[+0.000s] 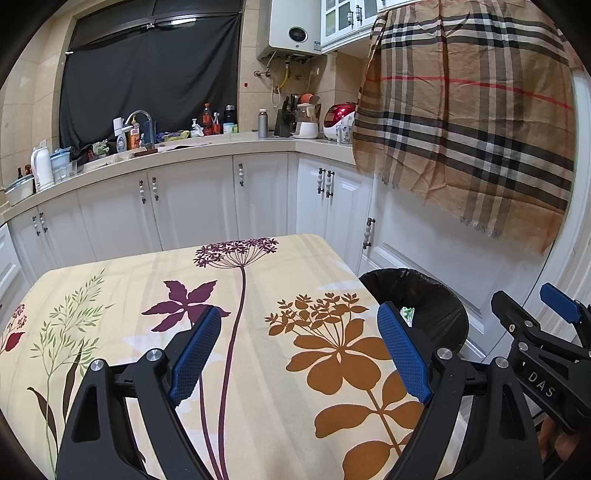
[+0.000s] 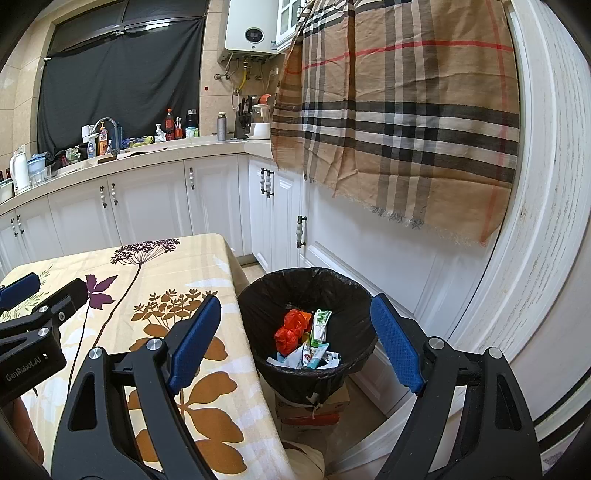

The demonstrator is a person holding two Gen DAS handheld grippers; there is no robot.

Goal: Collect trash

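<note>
Both my left gripper [image 1: 299, 350] and right gripper [image 2: 295, 339] had fingers apart, empty. Trash [image 2: 304, 341] sat in bin [image 2: 258, 295]; bench [image 1: 258, 280] looked bare, so task seemed finished.

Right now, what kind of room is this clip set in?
Most likely a home kitchen: a counter with a sink faucet, white base cabinets, and a wall-mounted water heater. A lined trash bin holding wrappers stands beside a floral-clothed table.

The bench [image 1: 258, 369] wears a cream tablecloth [image 2: 207, 258] printed with purple and brown flowers. On the floor [image 2: 369, 417] beside it, stacked boxes [image 2: 325, 406] carry a black-lined bin [image 2: 258, 306] holding wrappers [image 2: 314, 347].
</note>
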